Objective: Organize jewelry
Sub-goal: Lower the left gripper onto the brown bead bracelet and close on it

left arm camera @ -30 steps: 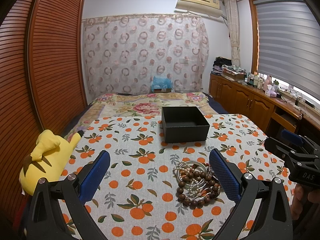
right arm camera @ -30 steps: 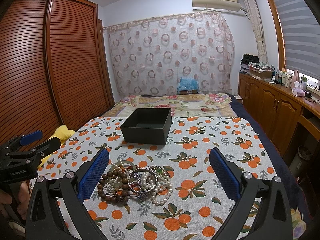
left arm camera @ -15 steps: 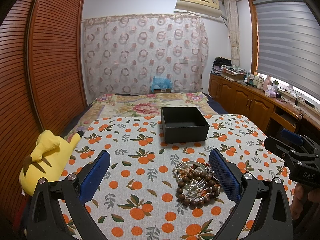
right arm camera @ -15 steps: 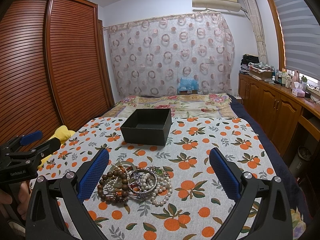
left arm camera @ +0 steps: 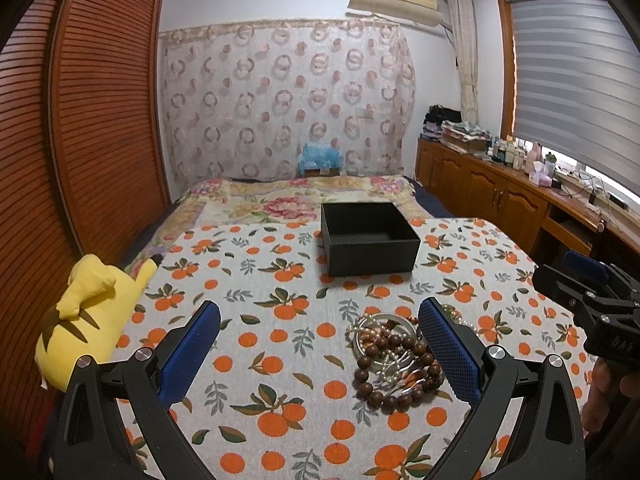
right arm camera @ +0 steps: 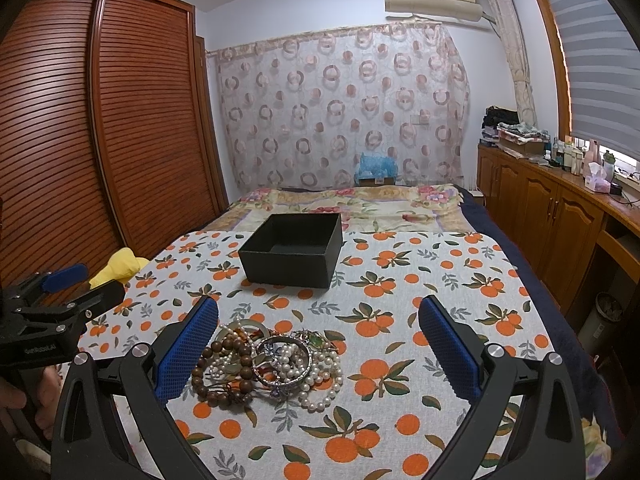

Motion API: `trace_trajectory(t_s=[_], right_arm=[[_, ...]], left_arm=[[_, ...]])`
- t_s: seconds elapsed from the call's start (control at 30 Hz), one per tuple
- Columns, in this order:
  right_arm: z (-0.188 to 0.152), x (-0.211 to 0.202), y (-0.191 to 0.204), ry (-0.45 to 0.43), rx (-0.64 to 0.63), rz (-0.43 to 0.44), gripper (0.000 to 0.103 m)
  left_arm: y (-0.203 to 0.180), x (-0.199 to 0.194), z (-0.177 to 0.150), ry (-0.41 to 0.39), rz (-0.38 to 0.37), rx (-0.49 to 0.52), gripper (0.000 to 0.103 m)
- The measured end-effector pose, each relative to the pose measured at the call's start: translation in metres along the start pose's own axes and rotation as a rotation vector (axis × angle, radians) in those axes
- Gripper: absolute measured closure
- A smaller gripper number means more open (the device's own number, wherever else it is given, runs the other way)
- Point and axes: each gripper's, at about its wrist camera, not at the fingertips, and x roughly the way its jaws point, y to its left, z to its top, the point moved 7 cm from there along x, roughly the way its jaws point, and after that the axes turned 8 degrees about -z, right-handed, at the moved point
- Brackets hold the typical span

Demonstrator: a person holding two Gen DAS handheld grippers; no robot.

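Hovering above the tabletop, left gripper and right gripper both stand spread wide, holding nothing; jewelry lies heaped before an empty box.

Both tongs are showing the same build: matte black angular frames with triangular cut-outs, and silver round screw heads sitting on the knuckles behind the fingers. The left tongs are wearing blue, finely dimpled pads on the inner finger faces; the right tongs are carrying matching blue pads. Small pale lettering is showing on the side of each black body. Bare skin of the left hand and right hand is peeking around the handles.
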Motion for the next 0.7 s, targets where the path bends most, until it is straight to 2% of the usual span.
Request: trace_trajectory(t_s=[0.3,0.57,0.7], right_arm=[[-0.017,0.017,0.004,0.055,-0.054,0.051,0.003],[-0.035,0.033,0.011,0.121,-0.102,0.073,0.028],[-0.043,0.043,0.01,0.16,-0.115,0.085,0.035]], left_arm=[[0.003,0.022,-0.017,0.058,-0.026,0.002,0.007],[0.007,0.036,-0.029,0.102,-0.042,-0.004,0.007],[0.008,0.042,-0.034,0.125,-0.052,-0.003,0.007]])
